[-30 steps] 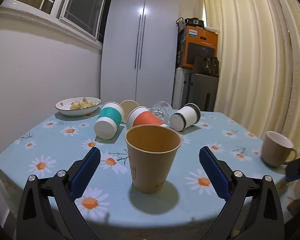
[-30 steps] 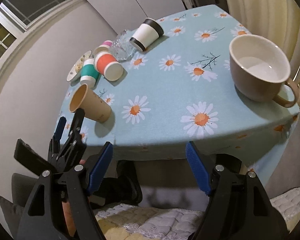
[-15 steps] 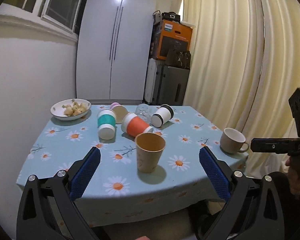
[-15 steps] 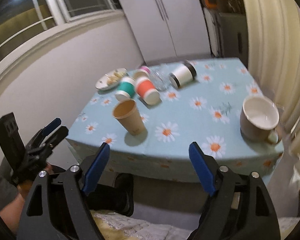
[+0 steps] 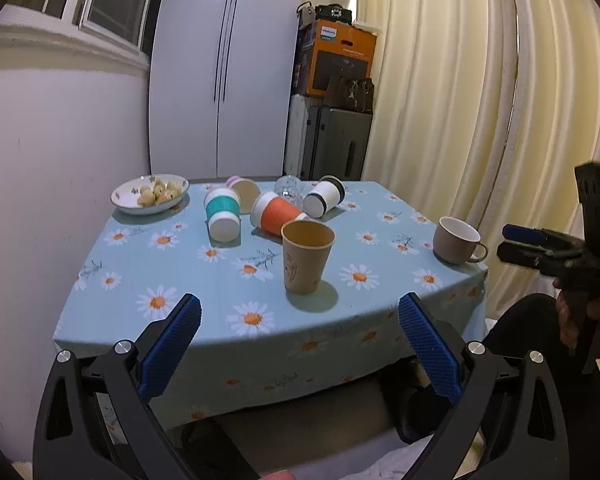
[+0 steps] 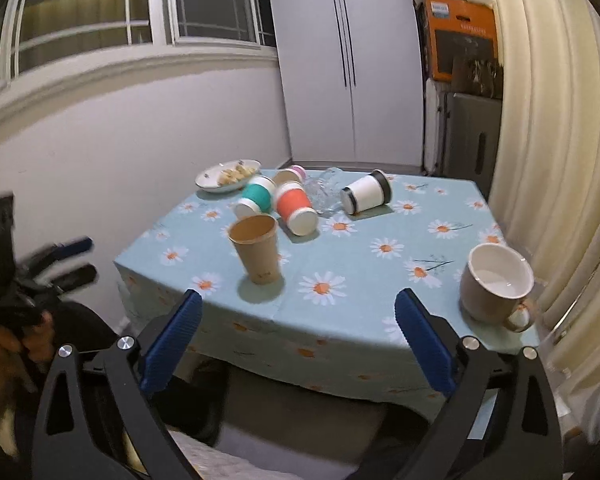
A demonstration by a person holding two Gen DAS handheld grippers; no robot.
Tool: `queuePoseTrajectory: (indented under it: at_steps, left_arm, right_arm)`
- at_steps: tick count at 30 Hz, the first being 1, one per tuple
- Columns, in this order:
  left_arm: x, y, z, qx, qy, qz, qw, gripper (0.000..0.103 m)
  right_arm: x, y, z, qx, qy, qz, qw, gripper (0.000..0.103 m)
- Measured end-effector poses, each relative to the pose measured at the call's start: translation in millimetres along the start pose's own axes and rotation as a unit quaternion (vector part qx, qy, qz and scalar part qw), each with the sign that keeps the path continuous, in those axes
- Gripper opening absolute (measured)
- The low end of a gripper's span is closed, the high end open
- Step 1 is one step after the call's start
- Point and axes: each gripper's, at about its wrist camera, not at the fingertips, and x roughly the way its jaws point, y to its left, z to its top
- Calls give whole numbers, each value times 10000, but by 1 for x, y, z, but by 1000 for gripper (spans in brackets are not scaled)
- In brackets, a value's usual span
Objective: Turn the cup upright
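Observation:
A brown paper cup (image 5: 306, 258) stands upright near the front edge of the table; it also shows in the right wrist view (image 6: 257, 254). My left gripper (image 5: 298, 346) is open and empty, pulled back off the table's front edge. My right gripper (image 6: 296, 344) is open and empty, also back from the table. Behind the brown cup lie several cups on their sides: a teal one (image 5: 221, 216), an orange one (image 5: 278, 218), a white one with black bands (image 5: 324, 196) and a pink one (image 5: 242, 188). A clear glass (image 5: 289, 188) lies among them.
A beige mug (image 5: 456, 240) stands upright at the table's right edge. A bowl of food (image 5: 150, 194) sits at the back left. The table has a blue daisy cloth (image 5: 160, 272). Curtains hang on the right, a white cupboard stands behind.
Both grippers have drawn back and up from the table, so it looks smaller and farther. The brown cup stays upright and untouched.

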Motion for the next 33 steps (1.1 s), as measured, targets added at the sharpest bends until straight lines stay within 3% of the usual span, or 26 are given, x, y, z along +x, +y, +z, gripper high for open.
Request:
queuePoseTrajectory:
  at_steps: [7,33]
  left_arm:
    - [7,0,-8,-91,124,25,9999,96]
    - [12,-11,-10,-80,118,185,9997,96]
  right_arm:
    - [-1,-4,-11,80,-202,136,9997,96]
    - [5,3,-19,10,-159,-266,9995,96]
